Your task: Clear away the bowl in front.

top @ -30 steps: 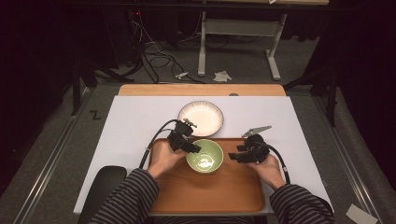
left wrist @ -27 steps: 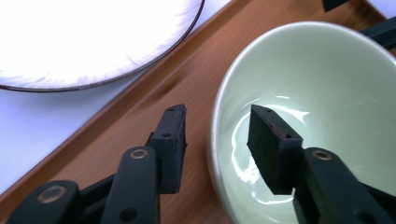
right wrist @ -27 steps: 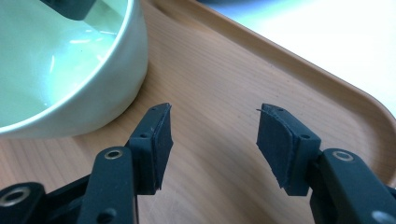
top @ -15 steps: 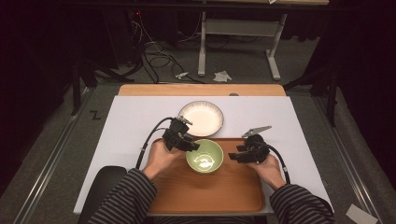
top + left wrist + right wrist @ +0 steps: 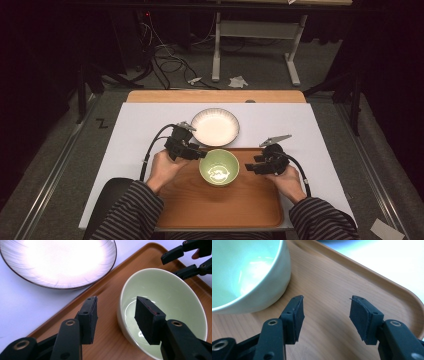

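A pale green bowl (image 5: pixel 218 167) stands empty on the back half of a wooden tray (image 5: pixel 220 210). My left gripper (image 5: pixel 199 154) is at the bowl's left rim. In the left gripper view it is open (image 5: pixel 117 317) and straddles the rim of the bowl (image 5: pixel 175 297), one jaw outside and one inside, neither pressing on it. My right gripper (image 5: pixel 248 167) is open just right of the bowl. In the right gripper view its jaws (image 5: pixel 325 315) hover over bare tray (image 5: pixel 332 277), with the bowl (image 5: pixel 249 270) to their left.
A white plate (image 5: pixel 215 126) with a dark rim lies on the white table cover (image 5: pixel 310 125) just behind the tray. In the left gripper view the plate (image 5: pixel 57 260) is beyond the tray's edge (image 5: pixel 105 292), and the right gripper (image 5: pixel 170 266) is past the bowl.
My left gripper has shifted slightly to the left along the bowl's edge. The bowl and the right gripper have stayed where they were.
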A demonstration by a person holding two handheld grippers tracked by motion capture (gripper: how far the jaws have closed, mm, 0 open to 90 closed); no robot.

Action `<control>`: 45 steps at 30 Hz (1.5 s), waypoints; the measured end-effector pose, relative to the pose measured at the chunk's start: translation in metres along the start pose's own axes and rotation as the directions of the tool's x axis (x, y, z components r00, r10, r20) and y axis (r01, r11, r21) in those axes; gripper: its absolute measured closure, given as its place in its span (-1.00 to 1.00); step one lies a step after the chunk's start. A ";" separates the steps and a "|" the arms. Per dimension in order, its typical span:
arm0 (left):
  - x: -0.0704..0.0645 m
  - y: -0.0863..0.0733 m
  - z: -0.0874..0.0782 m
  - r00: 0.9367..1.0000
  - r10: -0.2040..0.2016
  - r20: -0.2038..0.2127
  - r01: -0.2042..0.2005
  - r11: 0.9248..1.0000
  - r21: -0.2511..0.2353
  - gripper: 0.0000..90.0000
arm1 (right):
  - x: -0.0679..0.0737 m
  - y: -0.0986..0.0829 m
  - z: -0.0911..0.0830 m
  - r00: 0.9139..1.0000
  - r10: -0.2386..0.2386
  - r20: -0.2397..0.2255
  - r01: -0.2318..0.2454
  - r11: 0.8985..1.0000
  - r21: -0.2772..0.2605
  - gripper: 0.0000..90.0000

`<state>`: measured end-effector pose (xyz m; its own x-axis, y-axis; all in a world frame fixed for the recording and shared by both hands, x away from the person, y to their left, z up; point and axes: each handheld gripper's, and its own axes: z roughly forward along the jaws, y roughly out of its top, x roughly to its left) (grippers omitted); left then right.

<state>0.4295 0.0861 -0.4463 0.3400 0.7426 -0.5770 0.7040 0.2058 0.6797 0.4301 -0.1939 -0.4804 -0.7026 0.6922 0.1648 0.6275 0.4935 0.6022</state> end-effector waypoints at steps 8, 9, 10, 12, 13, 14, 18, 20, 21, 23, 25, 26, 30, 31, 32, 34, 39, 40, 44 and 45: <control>0.006 0.003 -0.006 1.000 -0.017 -0.009 0.017 0.999 -0.029 0.17 | 0.000 0.000 0.000 1.000 0.000 0.001 0.000 1.000 -0.001 0.03; 0.007 0.003 -0.007 1.000 -0.011 -0.009 0.010 1.000 -0.027 0.17 | 0.000 0.000 0.000 1.000 0.000 0.001 0.000 1.000 -0.001 0.03; 0.008 0.002 -0.007 1.000 -0.020 -0.014 0.019 0.999 -0.031 0.17 | 0.000 0.000 0.000 1.000 0.000 0.001 0.000 1.000 0.000 0.03; 0.010 0.002 -0.008 1.000 -0.017 -0.021 0.016 1.000 -0.026 0.16 | 0.000 0.000 0.000 1.000 -0.002 -0.001 0.002 1.000 -0.001 0.03; 0.011 0.002 -0.008 0.999 -0.025 -0.023 0.024 0.999 -0.033 0.16 | 0.000 0.000 0.000 1.000 -0.002 0.000 0.002 1.000 -0.001 0.03; 0.012 0.002 -0.009 0.999 -0.021 -0.025 0.021 0.999 -0.029 0.16 | 0.000 0.000 0.000 1.000 0.001 0.001 -0.001 1.000 0.000 0.03; 0.017 0.003 -0.011 0.999 -0.024 -0.039 0.022 0.999 -0.036 0.16 | 0.000 0.000 0.000 1.000 0.001 0.001 -0.001 1.000 -0.003 0.03; 0.018 0.002 -0.010 0.998 -0.028 -0.047 0.026 0.999 -0.041 0.16 | 0.000 0.000 0.000 1.000 -0.002 -0.001 0.002 1.000 -0.003 0.03; 0.019 0.002 -0.011 0.998 -0.022 -0.052 0.021 0.999 -0.035 0.16 | 0.000 0.000 0.000 1.000 -0.002 -0.001 0.002 1.000 -0.002 0.03; 0.021 0.002 -0.009 0.998 -0.020 -0.056 0.018 0.999 -0.036 0.15 | 0.000 0.000 0.000 1.000 -0.002 -0.001 0.002 1.000 -0.002 0.03; 0.022 0.002 -0.009 0.998 -0.024 -0.061 0.022 0.999 -0.034 0.15 | 0.000 0.000 0.000 1.000 0.000 0.001 0.000 1.000 -0.001 0.03; 0.023 0.002 -0.008 0.998 -0.022 -0.065 0.020 0.999 -0.033 0.15 | 0.000 0.000 0.000 1.000 -0.002 0.000 0.002 1.000 -0.002 0.03; 0.027 0.003 -0.007 0.996 -0.036 -0.076 0.034 0.999 -0.030 0.15 | 0.000 0.000 0.000 1.000 -0.001 0.001 0.001 1.000 -0.001 0.03; 0.028 0.002 -0.006 0.996 -0.033 -0.081 0.031 0.999 -0.030 0.14 | 0.000 0.000 -0.001 1.000 -0.003 0.004 0.003 1.000 0.000 0.03; 0.029 0.002 -0.006 0.996 -0.038 -0.084 0.035 0.999 -0.030 0.14 | 0.000 0.000 0.000 1.000 -0.001 0.004 0.002 1.000 0.000 0.03; 0.030 0.002 -0.004 0.995 -0.044 -0.091 0.041 0.999 -0.027 0.14 | 0.000 0.000 0.000 1.000 -0.001 0.004 0.001 1.000 0.000 0.03; 0.034 0.002 -0.001 0.992 -0.062 -0.108 0.059 0.998 -0.031 0.13 | 0.000 0.000 -0.001 1.000 -0.002 0.003 0.002 1.000 0.000 0.03; 0.035 0.002 -0.001 0.992 -0.059 -0.109 0.056 0.998 -0.033 0.13 | 0.001 0.000 -0.001 1.000 -0.001 0.006 0.001 1.000 0.000 0.03; 0.036 0.001 0.000 0.991 -0.059 -0.118 0.056 0.998 -0.031 0.12 | 0.000 0.000 -0.001 1.000 0.000 0.000 0.000 1.000 -0.002 0.03; 0.036 0.000 0.000 0.991 -0.056 -0.121 0.053 0.998 -0.031 0.12 | 0.000 0.000 -0.001 1.000 -0.001 0.003 0.001 1.000 0.000 0.03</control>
<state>0.4418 0.1128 -0.4669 0.2216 0.8017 -0.5551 0.7011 0.2646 0.6621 0.4293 -0.1943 -0.4797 -0.7024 0.6932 0.1614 0.6264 0.4943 0.6028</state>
